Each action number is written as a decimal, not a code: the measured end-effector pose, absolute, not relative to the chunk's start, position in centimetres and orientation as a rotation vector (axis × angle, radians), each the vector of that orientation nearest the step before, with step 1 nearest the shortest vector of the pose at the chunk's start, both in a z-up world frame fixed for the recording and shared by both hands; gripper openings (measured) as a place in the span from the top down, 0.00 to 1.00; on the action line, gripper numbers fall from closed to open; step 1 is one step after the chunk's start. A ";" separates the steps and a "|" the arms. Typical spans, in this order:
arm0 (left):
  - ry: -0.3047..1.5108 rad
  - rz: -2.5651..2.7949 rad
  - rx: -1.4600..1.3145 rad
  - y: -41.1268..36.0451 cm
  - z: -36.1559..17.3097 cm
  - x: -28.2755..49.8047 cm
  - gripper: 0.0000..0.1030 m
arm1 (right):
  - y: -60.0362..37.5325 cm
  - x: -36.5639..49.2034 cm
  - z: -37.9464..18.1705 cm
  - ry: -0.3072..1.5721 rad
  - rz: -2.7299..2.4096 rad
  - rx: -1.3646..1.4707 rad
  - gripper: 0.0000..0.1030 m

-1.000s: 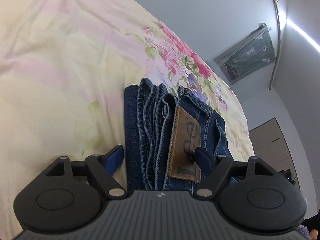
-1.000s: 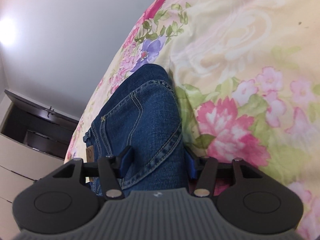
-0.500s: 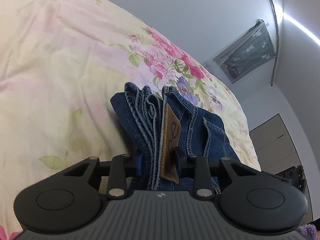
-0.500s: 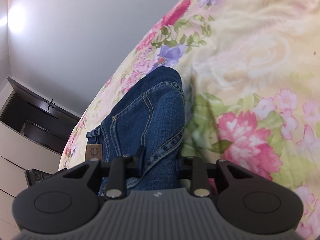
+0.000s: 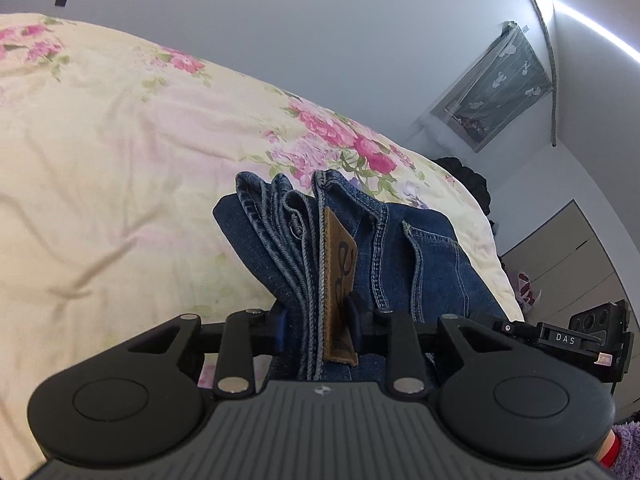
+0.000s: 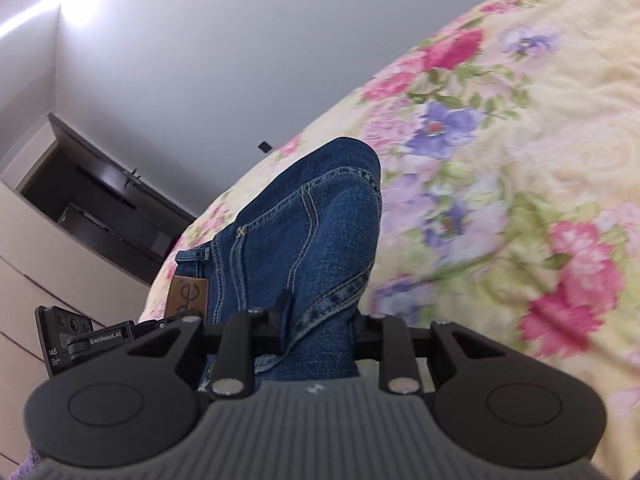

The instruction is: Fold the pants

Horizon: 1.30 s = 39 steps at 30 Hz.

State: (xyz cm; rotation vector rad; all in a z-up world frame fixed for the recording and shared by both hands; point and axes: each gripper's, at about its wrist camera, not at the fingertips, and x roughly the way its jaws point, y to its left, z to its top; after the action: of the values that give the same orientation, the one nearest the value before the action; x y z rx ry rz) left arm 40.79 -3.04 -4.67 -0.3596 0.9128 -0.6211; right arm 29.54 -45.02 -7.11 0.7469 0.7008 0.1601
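Folded blue jeans (image 5: 404, 248) hang between both grippers above the floral bedspread (image 5: 104, 152). My left gripper (image 5: 318, 322) is shut on the stacked waistband end, its pads pressing the layers beside the brown leather patch (image 5: 338, 276). In the right wrist view, the same jeans (image 6: 304, 232) rise away from the camera, and my right gripper (image 6: 322, 320) is shut on the folded denim edge. The leather patch (image 6: 188, 294) shows at the left there. Each gripper's own fingertips are mostly buried in the cloth.
The bedspread (image 6: 520, 168) fills the ground under the jeans. The other gripper's body (image 5: 576, 338) shows at the right of the left view and that same kind of device (image 6: 76, 338) at the left of the right view. A dark cabinet opening (image 6: 100, 208) and a curtained window (image 5: 500, 88) stand beyond the bed.
Both grippers closed on the jeans, which lay between open jaws a second ago. Both have since risen, lifting the jeans off the bed; more wall now shows.
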 end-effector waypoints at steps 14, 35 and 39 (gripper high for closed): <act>0.892 -0.402 -0.327 14.2 0.0 37.7 0.69 | -26.7 34.3 -8.2 0.691 0.343 0.838 0.79; 0.976 -0.375 -0.566 26.3 -15.7 45.0 0.68 | -18.7 46.1 -21.0 0.843 0.321 0.764 0.79; 0.980 -0.403 -0.582 26.6 -16.7 45.1 0.67 | -18.4 46.2 -22.1 0.853 0.297 0.695 0.80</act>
State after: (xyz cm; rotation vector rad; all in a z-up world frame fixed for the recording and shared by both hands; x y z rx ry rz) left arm 45.06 26.65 -16.68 -0.5819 0.9800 -0.4029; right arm 46.21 -18.37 -22.10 0.6952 0.8532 0.2969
